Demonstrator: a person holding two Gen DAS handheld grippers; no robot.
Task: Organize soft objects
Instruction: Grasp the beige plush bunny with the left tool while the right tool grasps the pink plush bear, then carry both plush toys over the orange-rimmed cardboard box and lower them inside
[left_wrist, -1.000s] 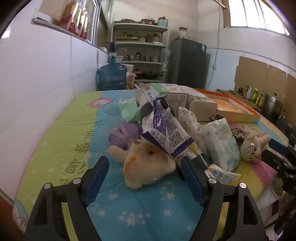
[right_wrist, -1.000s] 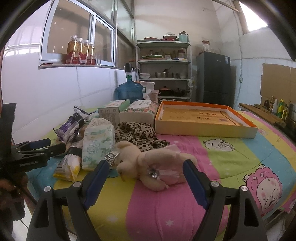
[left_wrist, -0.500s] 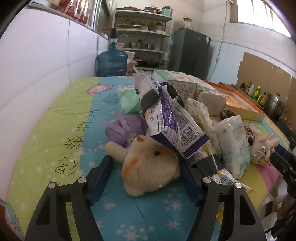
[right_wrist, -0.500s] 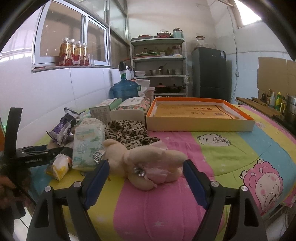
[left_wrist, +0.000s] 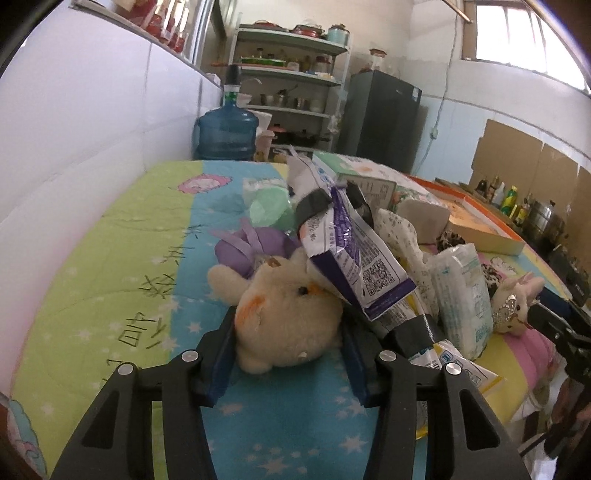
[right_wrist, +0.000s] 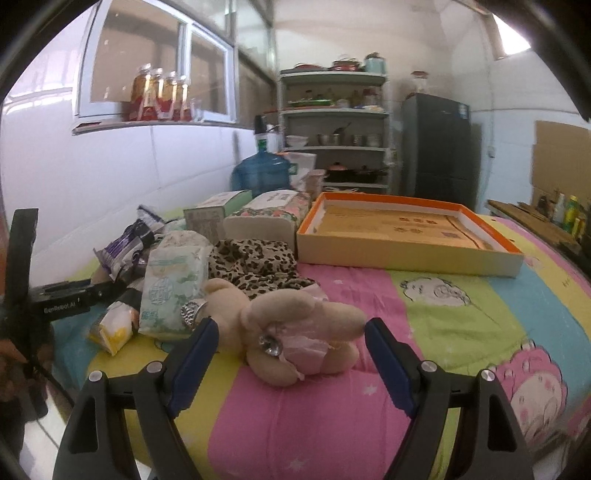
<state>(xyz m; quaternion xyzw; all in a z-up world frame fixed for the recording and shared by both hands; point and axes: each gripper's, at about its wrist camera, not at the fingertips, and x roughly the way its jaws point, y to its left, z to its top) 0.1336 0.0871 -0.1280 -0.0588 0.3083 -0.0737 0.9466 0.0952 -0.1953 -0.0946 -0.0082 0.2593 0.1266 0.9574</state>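
Note:
A cream plush animal lies on the patterned quilt in the left wrist view, partly under a purple-and-white packet. My left gripper has closed its fingers against both sides of the plush. In the right wrist view a beige plush bunny with a pink bow lies on the pink stripe. My right gripper is open, its fingers either side of the bunny and not touching it. The bunny also shows in the left wrist view.
A pile holds a tissue pack, leopard-print cloth, purple cloth, green item and boxes. An orange-rimmed flat box lies behind. A white wall runs along the left. A water jug stands beyond the bed.
My left gripper moved forward around the cream plush and closed on it. My right gripper moved closer to the bunny and stayed open.

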